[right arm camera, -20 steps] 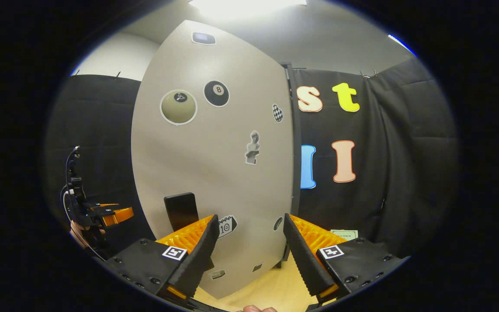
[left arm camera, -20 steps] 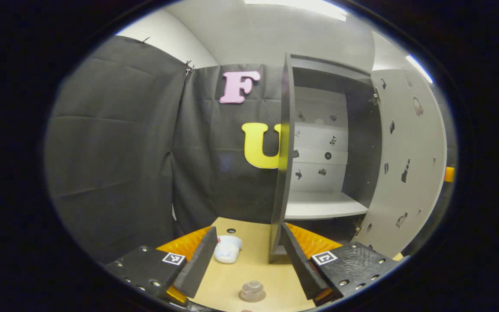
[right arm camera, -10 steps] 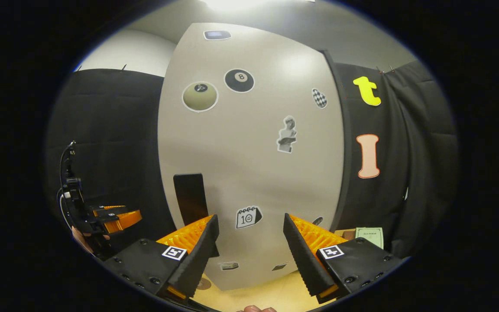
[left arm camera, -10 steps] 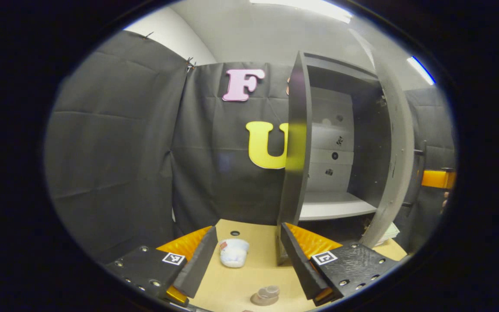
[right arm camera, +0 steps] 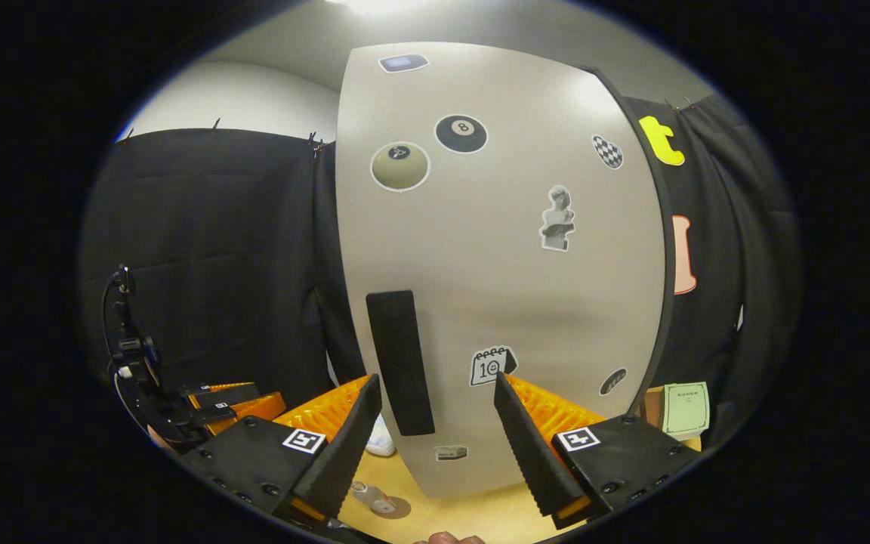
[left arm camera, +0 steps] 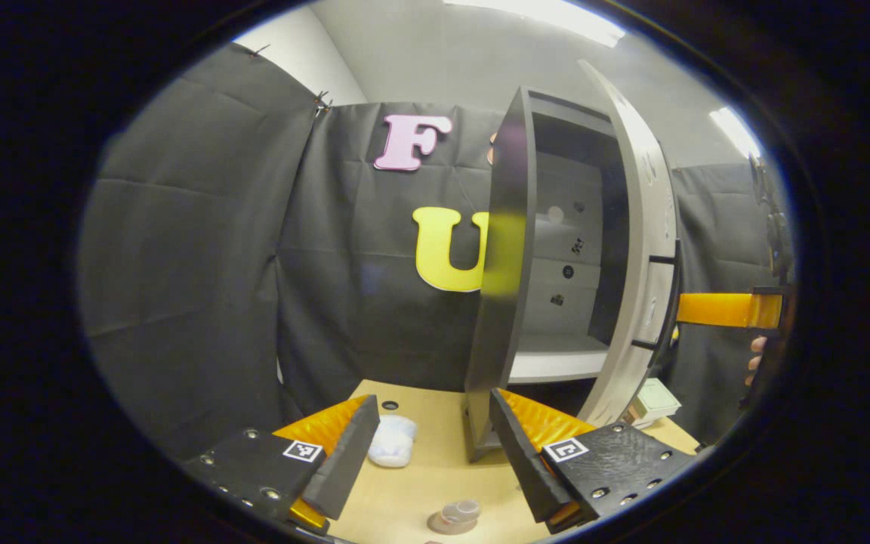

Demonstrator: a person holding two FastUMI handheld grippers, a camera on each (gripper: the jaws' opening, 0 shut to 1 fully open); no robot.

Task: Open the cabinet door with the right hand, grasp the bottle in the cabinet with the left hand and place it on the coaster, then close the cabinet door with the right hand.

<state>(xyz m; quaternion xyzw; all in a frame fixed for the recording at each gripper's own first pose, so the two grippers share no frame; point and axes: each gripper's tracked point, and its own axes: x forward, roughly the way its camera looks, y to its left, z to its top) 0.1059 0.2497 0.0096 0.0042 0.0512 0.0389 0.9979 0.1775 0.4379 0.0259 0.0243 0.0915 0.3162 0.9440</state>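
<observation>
While the cabinet door (right arm camera: 510,272) stands partly open, its tall gray face sits square ahead of the right gripper (right arm camera: 431,438) — close, upright, its long axis vertical. The dark handle (right arm camera: 399,363) runs vertically too, just left of the line between that gripper's 2 fingers, which are spread wide and hold nothing. By my reading, the closing push falls to this hand, which is nearer the door than the other. Seen edge-on from the left gripper (left arm camera: 427,453), the door leaves a narrow gap showing the bare shelf (left arm camera: 556,363). That gripper is spread apart and empty as well. Down on the table (left arm camera: 420,483), the bottle (left arm camera: 456,515) already rests on the coaster (right arm camera: 390,507), near the left fingers.
</observation>
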